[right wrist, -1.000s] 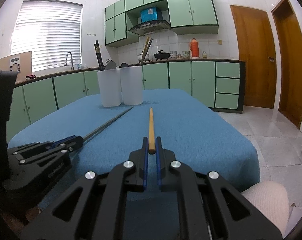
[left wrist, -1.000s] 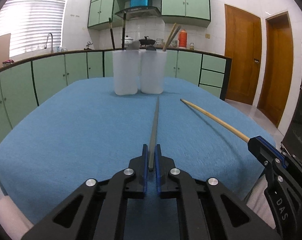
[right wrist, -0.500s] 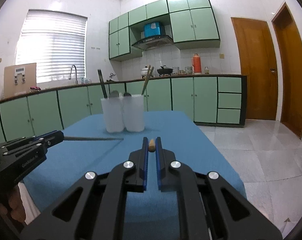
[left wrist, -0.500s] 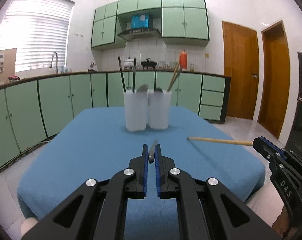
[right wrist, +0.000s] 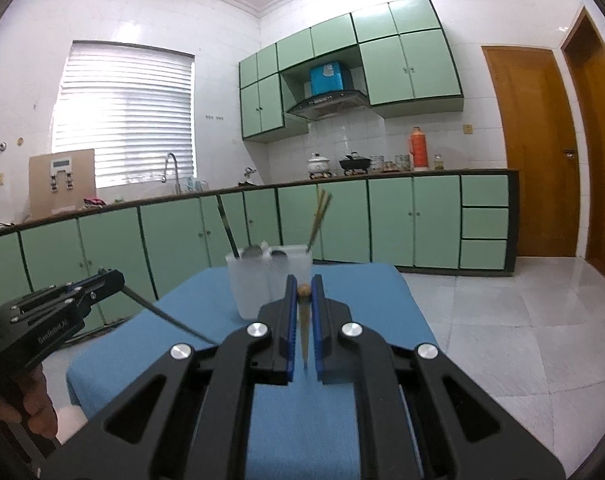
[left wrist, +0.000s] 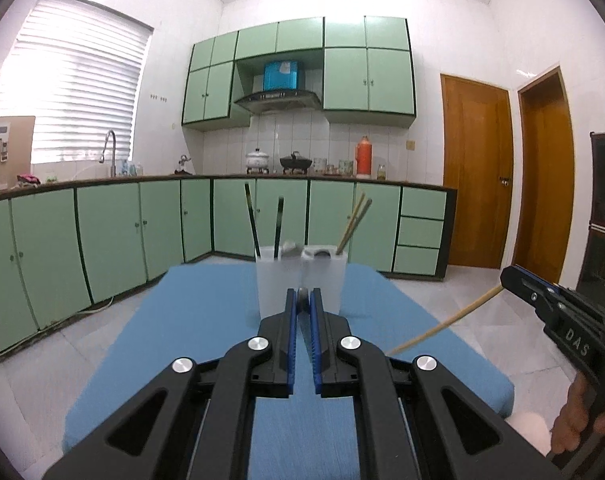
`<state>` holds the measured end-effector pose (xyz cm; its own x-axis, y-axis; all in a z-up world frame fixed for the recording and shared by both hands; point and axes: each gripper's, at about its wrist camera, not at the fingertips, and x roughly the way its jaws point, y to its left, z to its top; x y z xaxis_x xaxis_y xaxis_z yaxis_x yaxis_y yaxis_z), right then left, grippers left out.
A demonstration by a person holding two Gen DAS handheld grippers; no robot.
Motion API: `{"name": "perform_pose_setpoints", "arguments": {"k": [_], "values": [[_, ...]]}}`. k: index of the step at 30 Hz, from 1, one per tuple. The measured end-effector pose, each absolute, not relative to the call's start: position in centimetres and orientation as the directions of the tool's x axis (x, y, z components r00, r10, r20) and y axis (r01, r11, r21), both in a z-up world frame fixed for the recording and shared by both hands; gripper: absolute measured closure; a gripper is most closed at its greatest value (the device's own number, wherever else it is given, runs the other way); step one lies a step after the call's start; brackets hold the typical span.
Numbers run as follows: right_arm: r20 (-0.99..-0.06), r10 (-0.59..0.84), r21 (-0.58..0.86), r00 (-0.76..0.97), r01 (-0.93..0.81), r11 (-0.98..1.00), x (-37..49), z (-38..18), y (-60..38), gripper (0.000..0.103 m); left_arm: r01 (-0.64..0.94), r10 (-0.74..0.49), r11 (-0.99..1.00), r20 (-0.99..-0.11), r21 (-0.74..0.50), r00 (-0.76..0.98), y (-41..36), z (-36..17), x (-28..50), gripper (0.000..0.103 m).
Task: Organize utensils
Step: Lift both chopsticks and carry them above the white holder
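Both tongs pinching a chopstick each – left tongs (left wrist: 303,300) w/ dark chopstick (right wrist: 164,316), right tongs (right wrist: 303,300) w/ wooden chopstick (left wrist: 442,326), tips angled down. Cups (left wrist: 300,280) sit dead ahead, roughly equidistant.

Wrist views toward shared cups (left wrist: 300,280)

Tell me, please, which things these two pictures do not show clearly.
- Left view: most of the dark chopstick, foreshortened and hidden between the left gripper fingers.
- Right view: the wooden chopstick tip, hidden below the right gripper.
- Both views: contents inside the frosted cups.
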<state>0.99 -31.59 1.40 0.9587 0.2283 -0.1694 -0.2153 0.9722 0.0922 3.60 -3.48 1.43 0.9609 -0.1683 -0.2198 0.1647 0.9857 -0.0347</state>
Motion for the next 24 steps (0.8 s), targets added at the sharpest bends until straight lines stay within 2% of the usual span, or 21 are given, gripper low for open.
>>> {"name": "perform_pose_setpoints", "arguments": {"k": [11,24], "values": [[-0.225,0.334,0.114,0.915,-0.316,0.942,6.1,8.0,-31.0,0.097,0.198,-0.198,0.980,-0.183,-0.017,0.963,-2.5,5.9,5.8,0.097],[-0.221,0.410,0.126,0.885,-0.391,0.912,10.9,13.6,-30.3,0.097,0.179,-0.178,0.984,-0.108,-0.001,0.978,-0.9,10.8,9.2,0.097]]}}
